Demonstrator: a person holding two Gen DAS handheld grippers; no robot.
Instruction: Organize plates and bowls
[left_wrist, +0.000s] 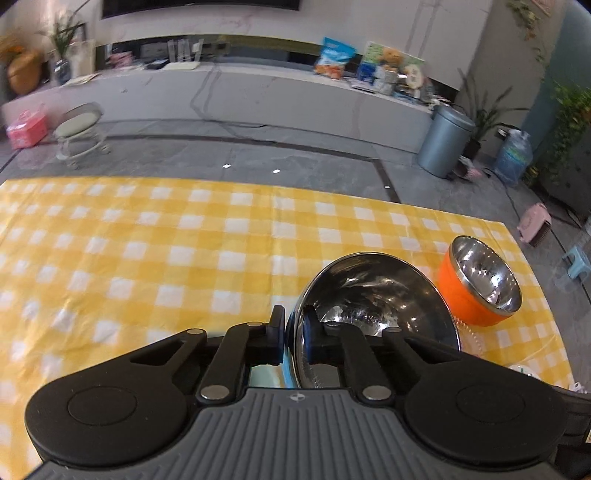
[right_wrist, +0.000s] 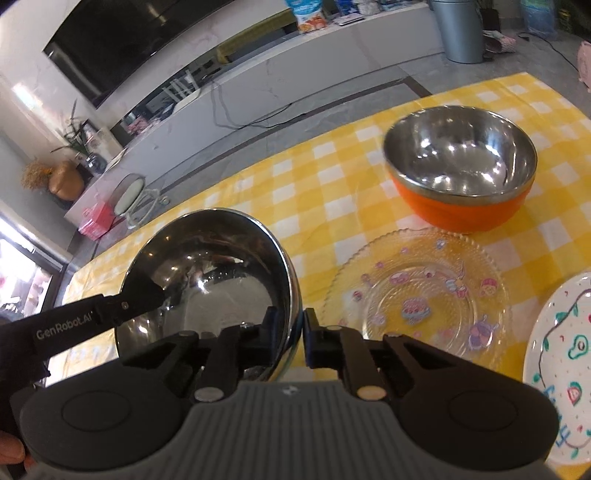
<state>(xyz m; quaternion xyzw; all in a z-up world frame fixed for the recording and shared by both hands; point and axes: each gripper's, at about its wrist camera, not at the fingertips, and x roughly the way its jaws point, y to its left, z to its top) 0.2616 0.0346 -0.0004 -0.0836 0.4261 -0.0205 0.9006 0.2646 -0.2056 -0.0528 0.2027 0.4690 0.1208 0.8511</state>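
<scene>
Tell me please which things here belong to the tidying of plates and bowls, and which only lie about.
Belong to the job:
- steel bowl, rim gripped by left gripper and right gripper
- orange bowl
- glass plate
- painted white plate

Only lying about:
- grey bin
- stool
- pink box

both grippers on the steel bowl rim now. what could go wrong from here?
1. The left gripper and right gripper each pinch only the thin rim of the steel bowl; polished metal could slip or twist.
2. The glass plate and orange bowl sit close; a swinging bowl may knock them.
</scene>
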